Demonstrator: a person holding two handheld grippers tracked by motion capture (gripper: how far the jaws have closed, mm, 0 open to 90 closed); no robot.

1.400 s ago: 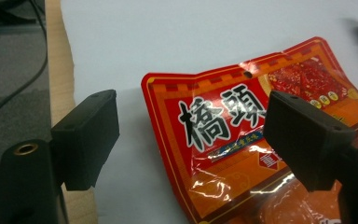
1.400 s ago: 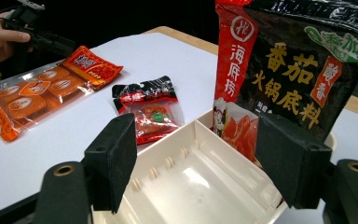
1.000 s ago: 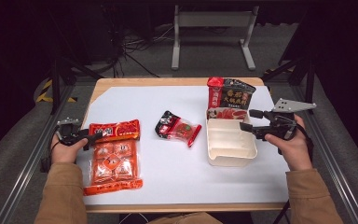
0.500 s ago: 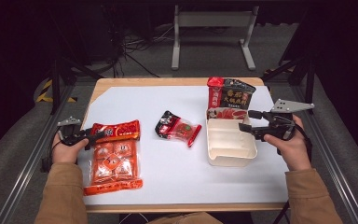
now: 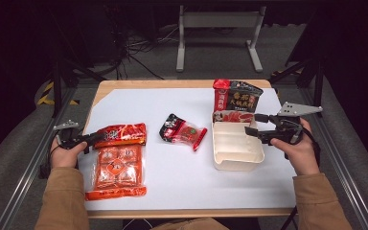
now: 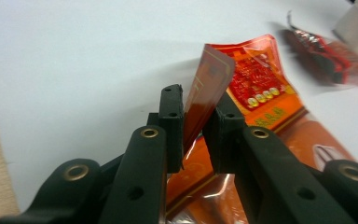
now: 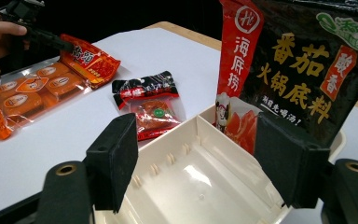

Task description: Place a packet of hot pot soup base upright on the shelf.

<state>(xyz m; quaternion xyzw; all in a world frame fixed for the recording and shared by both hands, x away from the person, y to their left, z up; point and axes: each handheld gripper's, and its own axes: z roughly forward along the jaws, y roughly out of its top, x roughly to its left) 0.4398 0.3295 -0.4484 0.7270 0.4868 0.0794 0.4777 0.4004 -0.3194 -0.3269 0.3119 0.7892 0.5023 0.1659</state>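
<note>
A red snack packet [image 5: 122, 135] lies at the table's left, partly over a larger orange multi-pack [image 5: 116, 165]. My left gripper [image 5: 95, 139] has just been closing and is shut on the packet's left edge. In the left gripper view that edge [image 6: 214, 74] stands upright, pinched between the jaws of the left gripper [image 6: 196, 100]. My right gripper [image 5: 252, 123] hovers open over the back end of a white divided tray [image 5: 235, 148]. In the right gripper view the jaws of the right gripper [image 7: 198, 135] stand wide apart above the tray [image 7: 191, 172], touching nothing.
A black and red bag [image 5: 237, 98] stands upright against the tray's far end. A small dark red packet [image 5: 183, 132] lies mid-table between both hands. White sheet covers the wooden table [image 5: 172, 84]; metal rails run along both sides.
The left gripper's jaws have closed onto the red packet's left edge, and that hand has drawn slightly leftward. The right hand and tray have not moved.
</note>
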